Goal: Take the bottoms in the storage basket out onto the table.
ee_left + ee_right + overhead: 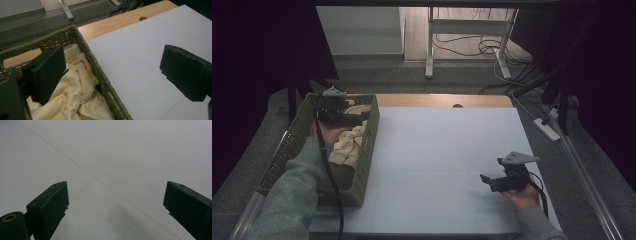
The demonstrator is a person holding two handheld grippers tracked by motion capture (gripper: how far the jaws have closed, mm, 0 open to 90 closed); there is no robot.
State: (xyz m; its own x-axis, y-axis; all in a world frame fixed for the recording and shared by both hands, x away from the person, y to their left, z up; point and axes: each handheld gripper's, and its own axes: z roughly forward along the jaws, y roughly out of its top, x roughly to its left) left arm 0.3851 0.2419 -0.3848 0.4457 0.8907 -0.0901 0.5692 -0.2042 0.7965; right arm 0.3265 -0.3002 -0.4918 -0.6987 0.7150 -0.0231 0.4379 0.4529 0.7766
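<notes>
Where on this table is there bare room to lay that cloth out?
The white tabletop is bare between the woven green basket and the right tongs. The basket is crowded: crumpled cream cloth and the open left tongs above it.

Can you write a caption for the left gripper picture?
Open left gripper straddling the woven green basket's rim, above crumpled pale yellow cloth.

Left tongs (357, 118): jaws spread wide, grey-sleeved forearm extended forward | Right tongs (486, 180): jaws spread wide, pointing left, held low in hand
</notes>
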